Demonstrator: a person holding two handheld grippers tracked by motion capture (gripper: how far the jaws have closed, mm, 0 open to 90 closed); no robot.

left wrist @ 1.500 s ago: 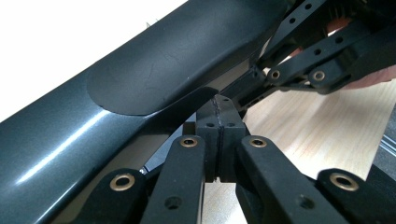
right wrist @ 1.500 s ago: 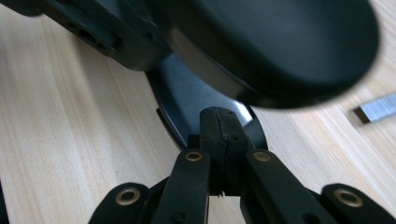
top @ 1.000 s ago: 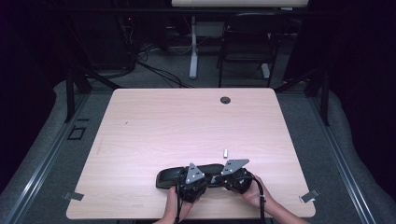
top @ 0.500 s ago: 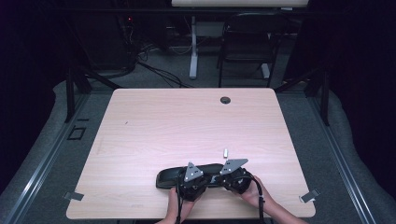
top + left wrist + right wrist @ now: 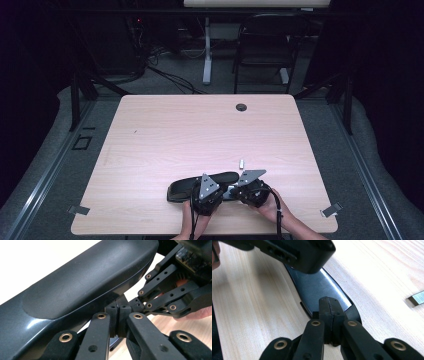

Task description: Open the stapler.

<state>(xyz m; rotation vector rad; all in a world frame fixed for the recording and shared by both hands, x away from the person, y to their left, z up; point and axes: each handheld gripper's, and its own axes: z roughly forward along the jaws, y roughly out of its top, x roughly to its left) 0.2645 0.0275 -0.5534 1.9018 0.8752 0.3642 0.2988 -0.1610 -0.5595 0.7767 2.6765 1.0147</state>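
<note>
The pale wooden table (image 5: 200,135) carries a long black glossy case (image 5: 187,187) near its front edge. The left hand-held gripper (image 5: 118,315) sits against the case's edge, jaws pressed together with no gap. The right hand-held gripper (image 5: 329,312) is likewise closed, tips at the case's end. A small metal piece (image 5: 241,163) lies just beyond
</note>
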